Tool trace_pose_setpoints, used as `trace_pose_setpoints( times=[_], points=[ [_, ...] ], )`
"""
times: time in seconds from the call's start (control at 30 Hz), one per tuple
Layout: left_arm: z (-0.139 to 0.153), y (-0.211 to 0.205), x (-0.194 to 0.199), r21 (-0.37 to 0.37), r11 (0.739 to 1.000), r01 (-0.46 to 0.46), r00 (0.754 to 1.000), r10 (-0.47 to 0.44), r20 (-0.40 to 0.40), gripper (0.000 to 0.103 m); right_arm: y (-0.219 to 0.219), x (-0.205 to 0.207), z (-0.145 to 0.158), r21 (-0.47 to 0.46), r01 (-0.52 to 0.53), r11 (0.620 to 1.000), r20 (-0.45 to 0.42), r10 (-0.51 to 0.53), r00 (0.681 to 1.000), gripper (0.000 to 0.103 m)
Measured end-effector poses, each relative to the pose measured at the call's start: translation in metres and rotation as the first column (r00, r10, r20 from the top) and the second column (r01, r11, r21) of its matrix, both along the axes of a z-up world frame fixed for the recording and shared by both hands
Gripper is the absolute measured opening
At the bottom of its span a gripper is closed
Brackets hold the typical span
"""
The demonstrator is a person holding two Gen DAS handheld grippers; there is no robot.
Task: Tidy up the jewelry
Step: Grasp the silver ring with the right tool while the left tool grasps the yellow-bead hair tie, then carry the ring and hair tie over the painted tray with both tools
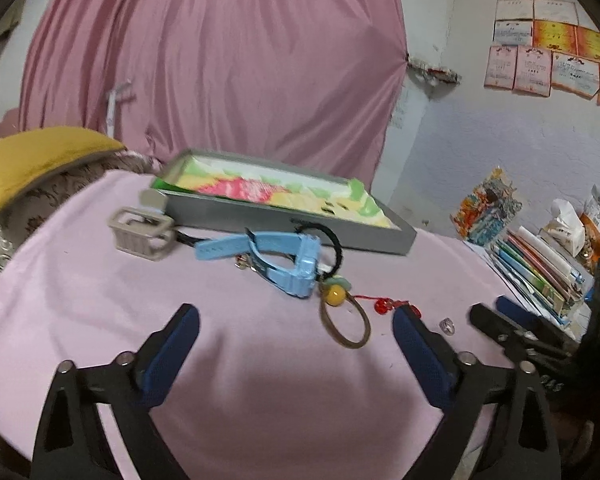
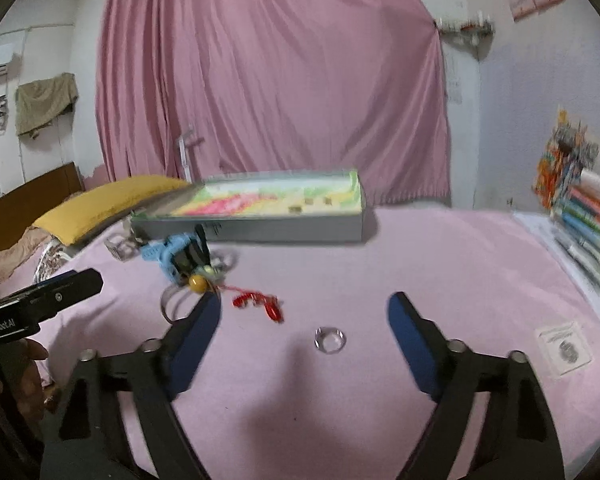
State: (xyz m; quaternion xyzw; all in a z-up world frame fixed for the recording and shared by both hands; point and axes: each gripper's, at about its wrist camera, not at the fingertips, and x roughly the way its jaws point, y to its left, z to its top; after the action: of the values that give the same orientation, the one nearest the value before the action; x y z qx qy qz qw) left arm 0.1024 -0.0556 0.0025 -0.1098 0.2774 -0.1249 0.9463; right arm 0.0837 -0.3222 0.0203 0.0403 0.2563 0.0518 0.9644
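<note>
On the pink cloth lie a blue watch (image 1: 288, 258), a black cord, a brown bangle (image 1: 346, 322) with a yellow bead (image 1: 334, 294), a red beaded string (image 2: 258, 302) and a clear ring (image 2: 331, 339). Behind them stands a grey box (image 1: 284, 216) with a colourful lining. My left gripper (image 1: 296, 322) is open above the cloth, with the bangle between its blue fingertips and untouched. My right gripper (image 2: 304, 312) is open too; the ring lies just ahead between its fingers. Nothing is held. The watch (image 2: 166, 258) is blurred in the right wrist view.
A small beige basket (image 1: 142, 232) sits left of the watch. Books and papers (image 1: 540, 260) are stacked at the right edge, beside a small flat packet (image 2: 564, 348). A yellow pillow (image 1: 36, 160) lies at the back left; a pink curtain (image 1: 220, 60) hangs behind.
</note>
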Motion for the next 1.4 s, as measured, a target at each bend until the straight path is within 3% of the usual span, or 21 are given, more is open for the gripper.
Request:
trace_pose_setpoints(
  times=[0.13,0.3,0.57,0.73,0.8,1.07,1.4],
  points=[
    [-0.008,-0.008,0.019,-0.028,0.999,0.041,0.995,-0.044,-0.090,0.079,-0.001,0.015,-0.017,0.030,0.004,1.000,-0.105,-0.001,0.994,0.057],
    [-0.017,-0.018,0.039,-0.040,0.995,0.089,0.981,-0.094,-0.172,0.058,-0.002,0.024,-0.032,0.022,0.017,1.000,-0.174,-0.013,0.985,0.046],
    [-0.023,-0.025,0.052,-0.044,0.991,0.122,0.964,-0.129,-0.231,0.042,0.002,0.034,-0.037,0.003,0.037,0.999,-0.213,-0.036,0.976,0.036],
    [-0.025,-0.027,0.056,-0.046,0.990,0.130,0.959,-0.138,-0.248,0.026,0.004,0.034,-0.035,-0.012,0.044,0.999,-0.219,-0.045,0.975,0.026],
    [-0.025,-0.028,0.057,-0.036,0.991,0.128,0.958,-0.133,-0.253,0.024,0.004,0.033,-0.035,-0.002,0.040,0.999,-0.216,-0.040,0.975,0.020],
    [-0.026,-0.031,0.061,-0.038,0.990,0.135,0.948,-0.140,-0.286,0.003,0.004,0.029,-0.034,0.008,0.027,1.000,-0.204,-0.025,0.979,0.019],
    [-0.016,-0.031,0.031,-0.026,0.978,0.205,0.955,-0.206,-0.214,0.003,0.014,0.010,-0.033,0.053,-0.022,0.998,-0.167,0.031,0.986,0.018]
  ],
)
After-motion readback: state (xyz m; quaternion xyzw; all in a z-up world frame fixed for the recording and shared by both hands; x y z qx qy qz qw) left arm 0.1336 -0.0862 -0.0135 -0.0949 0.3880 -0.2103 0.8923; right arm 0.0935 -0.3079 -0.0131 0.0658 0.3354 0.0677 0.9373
